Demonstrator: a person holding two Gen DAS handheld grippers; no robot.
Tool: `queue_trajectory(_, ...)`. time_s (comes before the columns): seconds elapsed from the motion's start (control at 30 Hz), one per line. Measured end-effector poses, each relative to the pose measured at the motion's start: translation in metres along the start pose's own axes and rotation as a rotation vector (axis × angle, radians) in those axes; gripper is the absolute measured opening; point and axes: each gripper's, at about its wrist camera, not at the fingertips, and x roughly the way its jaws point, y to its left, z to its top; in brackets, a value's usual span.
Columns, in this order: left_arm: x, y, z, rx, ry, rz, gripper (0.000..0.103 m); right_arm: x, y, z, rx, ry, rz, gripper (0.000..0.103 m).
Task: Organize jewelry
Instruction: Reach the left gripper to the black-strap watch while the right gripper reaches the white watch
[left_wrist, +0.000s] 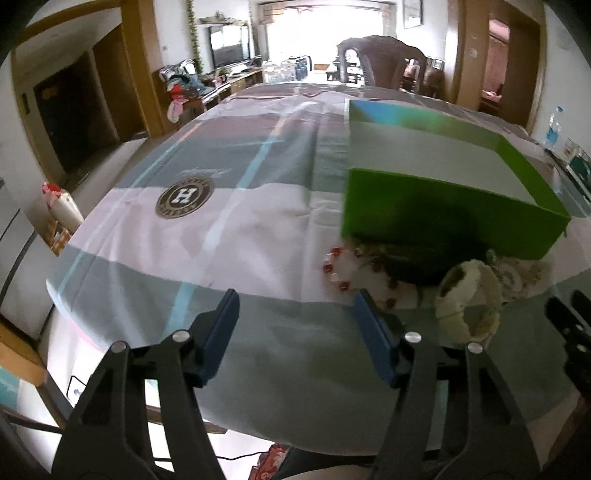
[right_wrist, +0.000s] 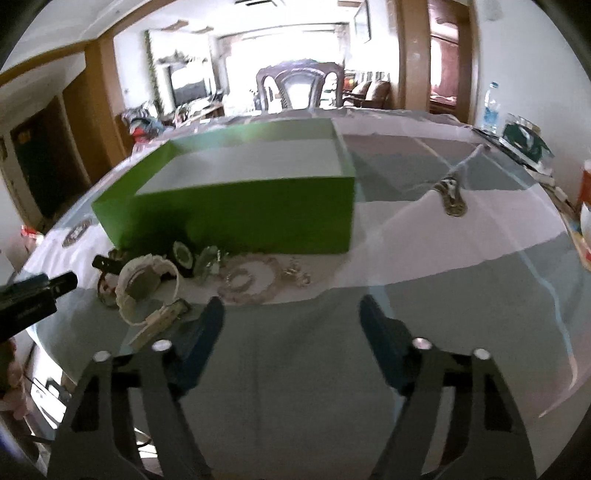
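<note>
Hovering over the near edge of the table (left_wrist: 258, 332), the left gripper (left_wrist: 293, 317) has its jaws spread wide with nothing between them. The right gripper (right_wrist: 291, 325) hangs the same way, jaws apart and empty, above the grey and white tablecloth (right_wrist: 443, 251).

A green box (left_wrist: 443, 218) with a white inside sits open on the cloth, farther back. The jewelry lies in a loose heap just in front of the box's near wall. A red bead bracelet (left_wrist: 338, 271) lies at the left end of the heap, just beyond the left gripper's right finger. A cream watch (right_wrist: 147, 284) stands on its side near the middle, with a dark watch (right_wrist: 183, 256) behind it close to the box. To the right lie a pale bead bracelet (right_wrist: 251, 280) and a small chain (right_wrist: 299, 275); blur hides their finer detail.
</note>
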Motion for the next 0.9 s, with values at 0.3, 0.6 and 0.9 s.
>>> queue_trajectory(0.3, 0.007, -0.044, 0.011, 0.112, 0.032, -0.111, 0.063, 0.011, -0.008, 0.011, 0.037, 0.018, -0.007, 0.063)
queue_trajectory(0.6, 0.009, -0.021, 0.027, 0.057, 0.010, -0.011, 0.063, 0.021, 0.037, 0.025, -0.054, 0.051, 0.187, 0.060)
queue_trajectory(0.9, 0.010, -0.018, 0.029, 0.056, 0.002, -0.003, 0.063, 0.030, 0.049, 0.023, -0.104, 0.113, 0.190, 0.005)
